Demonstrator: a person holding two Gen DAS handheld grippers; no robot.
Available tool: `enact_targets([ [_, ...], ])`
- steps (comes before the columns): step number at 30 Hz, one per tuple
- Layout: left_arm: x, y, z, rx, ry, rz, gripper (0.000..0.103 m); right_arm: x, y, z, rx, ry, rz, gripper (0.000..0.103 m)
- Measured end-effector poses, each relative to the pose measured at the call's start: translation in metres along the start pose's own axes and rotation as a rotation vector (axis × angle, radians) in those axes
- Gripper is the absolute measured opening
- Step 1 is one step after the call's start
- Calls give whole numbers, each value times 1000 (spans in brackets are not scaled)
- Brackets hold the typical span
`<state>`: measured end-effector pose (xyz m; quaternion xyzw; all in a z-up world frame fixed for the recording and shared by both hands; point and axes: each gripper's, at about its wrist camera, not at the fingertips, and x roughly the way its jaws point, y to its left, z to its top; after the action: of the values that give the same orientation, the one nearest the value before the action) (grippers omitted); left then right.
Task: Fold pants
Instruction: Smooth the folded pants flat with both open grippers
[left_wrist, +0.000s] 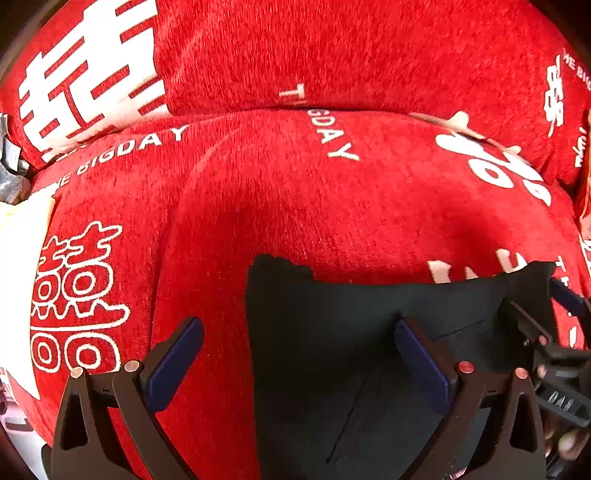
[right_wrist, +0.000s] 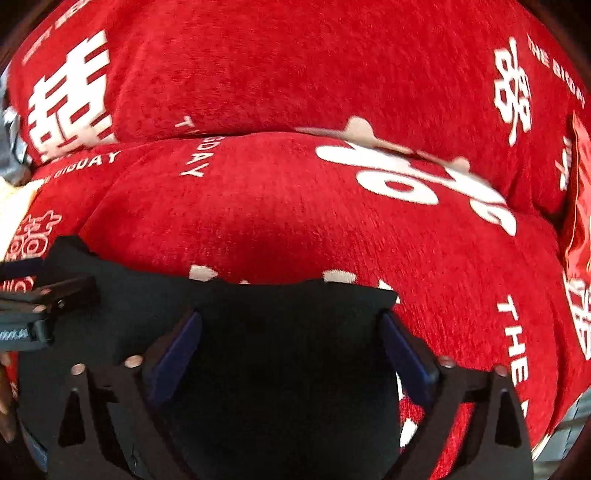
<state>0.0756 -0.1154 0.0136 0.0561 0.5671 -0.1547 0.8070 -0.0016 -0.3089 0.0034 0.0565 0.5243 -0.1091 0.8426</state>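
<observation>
The black pants (left_wrist: 369, 369) lie flat on the red printed sofa cover (left_wrist: 332, 203), near edge, far hem running left to right. The left gripper (left_wrist: 299, 354) and right gripper (right_wrist: 291, 343) hover above them, jaws spread, grasping nothing.
</observation>
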Motion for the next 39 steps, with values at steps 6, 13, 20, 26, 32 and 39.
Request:
enact_targets([
  [6, -31, 2, -15, 61, -117, 44, 103, -45, 18, 2, -44, -115, -64, 100],
  [13, -43, 14, -25, 48, -128, 71, 103, -43, 52, 4, -149, -97, -2, 100],
  [20, -36, 20, -52, 44, -78, 56, 103, -32, 33, -23, -68, 4, -10, 101],
  [26, -43, 25, -92, 18, -72, -8, 103, -67, 29, -91, -109, -51, -27, 102],
  [32, -49, 34, -106, 9, -48, -76, 103, -73, 17, -104, -48, -47, -1, 102],
  [39, -42, 37, -138, 83, 3, -84, 103, -104, 26, -104, -36, -114, -32, 103],
])
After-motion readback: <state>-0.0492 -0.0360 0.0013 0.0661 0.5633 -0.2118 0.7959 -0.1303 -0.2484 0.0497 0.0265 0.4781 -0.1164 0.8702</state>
